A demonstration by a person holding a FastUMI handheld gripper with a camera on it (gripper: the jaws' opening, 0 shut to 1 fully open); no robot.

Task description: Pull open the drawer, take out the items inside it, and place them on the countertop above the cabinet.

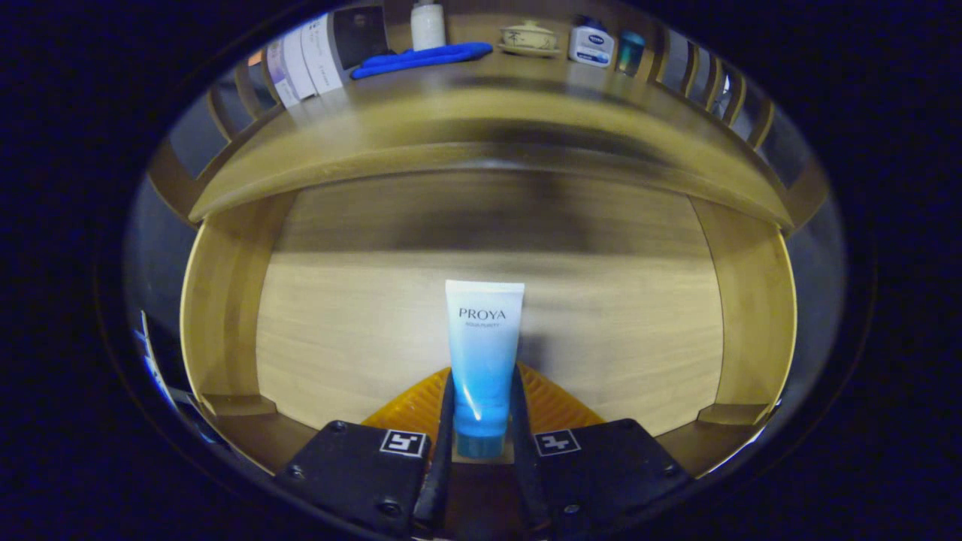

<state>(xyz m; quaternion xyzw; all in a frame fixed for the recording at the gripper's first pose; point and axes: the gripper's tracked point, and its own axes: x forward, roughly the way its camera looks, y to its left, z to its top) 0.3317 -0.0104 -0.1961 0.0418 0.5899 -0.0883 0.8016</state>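
Note:
A blue and white tube [483, 353] stands between my fingers, cap end toward me, flat sealed end pointing ahead. My gripper [482, 409] is shut on the tube, one finger pressing each side near the cap. Below and ahead lies the open wooden drawer [225, 300], its pale floor showing on both sides of the tube. Beyond the drawer's back runs the cabinet's countertop [451, 113]. Whether the tube rests on the drawer floor or hangs just above it I cannot tell.
On the countertop stand a blue cloth-like item [421, 58], a white bottle [427, 24], a small lidded ceramic cup [528, 37], a white and blue jar [591, 45], a teal container [630, 52] and white cartons [301, 64]. Wooden rails border the countertop's sides.

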